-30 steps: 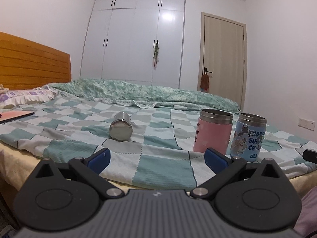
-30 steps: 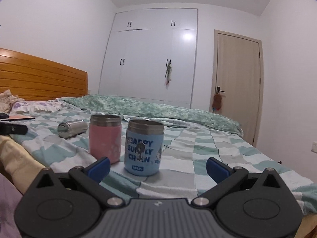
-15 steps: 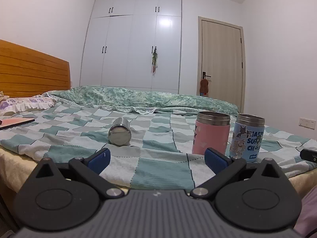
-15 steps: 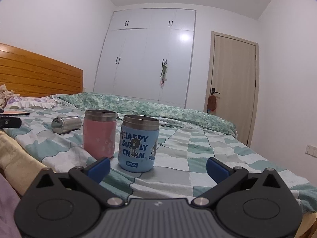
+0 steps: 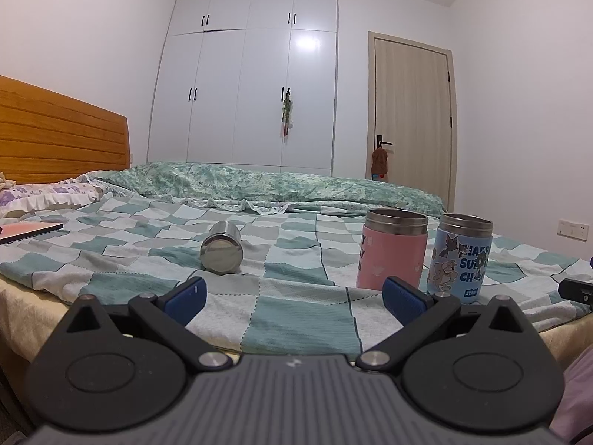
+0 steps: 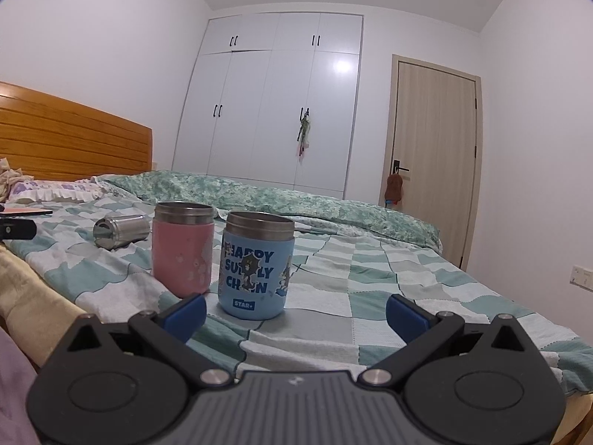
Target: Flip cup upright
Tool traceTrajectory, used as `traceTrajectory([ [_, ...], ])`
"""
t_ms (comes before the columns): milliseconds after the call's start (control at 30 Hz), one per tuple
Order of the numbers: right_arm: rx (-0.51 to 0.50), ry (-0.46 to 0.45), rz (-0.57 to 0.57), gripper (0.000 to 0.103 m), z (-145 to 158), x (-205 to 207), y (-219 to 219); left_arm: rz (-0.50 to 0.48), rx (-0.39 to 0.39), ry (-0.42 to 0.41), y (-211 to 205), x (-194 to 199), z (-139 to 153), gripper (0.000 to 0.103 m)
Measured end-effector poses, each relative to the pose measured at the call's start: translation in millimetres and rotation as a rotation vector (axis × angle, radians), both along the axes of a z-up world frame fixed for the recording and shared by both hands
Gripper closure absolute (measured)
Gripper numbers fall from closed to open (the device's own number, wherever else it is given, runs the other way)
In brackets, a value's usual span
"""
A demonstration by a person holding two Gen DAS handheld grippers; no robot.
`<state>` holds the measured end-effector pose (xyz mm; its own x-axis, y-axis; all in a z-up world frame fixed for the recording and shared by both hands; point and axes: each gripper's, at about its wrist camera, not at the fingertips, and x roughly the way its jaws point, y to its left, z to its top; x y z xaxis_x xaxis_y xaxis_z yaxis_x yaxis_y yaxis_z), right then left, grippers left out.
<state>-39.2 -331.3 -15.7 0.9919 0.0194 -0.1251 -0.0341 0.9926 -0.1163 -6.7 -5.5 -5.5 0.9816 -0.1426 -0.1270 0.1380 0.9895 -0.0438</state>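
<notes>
A steel cup (image 5: 221,250) lies on its side on the checked bedspread (image 5: 296,315), its flat base toward me; it also shows in the right wrist view (image 6: 120,230) at the left. A pink cup (image 5: 392,254) and a blue cartoon cup (image 5: 460,258) stand upright to its right; in the right wrist view the pink cup (image 6: 183,248) and blue cup (image 6: 255,265) stand close ahead. My left gripper (image 5: 294,298) is open and empty at the bed's near edge. My right gripper (image 6: 294,309) is open and empty, just in front of the blue cup.
A wooden headboard (image 5: 55,137) and a pillow (image 5: 40,200) are at the left, with a pink book (image 5: 26,231) on the bed. A rumpled green duvet (image 5: 278,187) lies across the far side. White wardrobes (image 5: 252,85) and a door (image 5: 411,118) stand behind.
Both grippers have dropped lower and moved slightly toward the bed; the cups look a little closer. No cup has moved.
</notes>
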Motion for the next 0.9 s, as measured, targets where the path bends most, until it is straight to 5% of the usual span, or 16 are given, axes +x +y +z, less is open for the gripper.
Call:
traceTrajectory([
  [900,-0.002,0.001,-0.002,0.0,-0.1,-0.1,0.3,-0.003,0.0,-0.005,-3.4,-0.1,0.3,0.0],
])
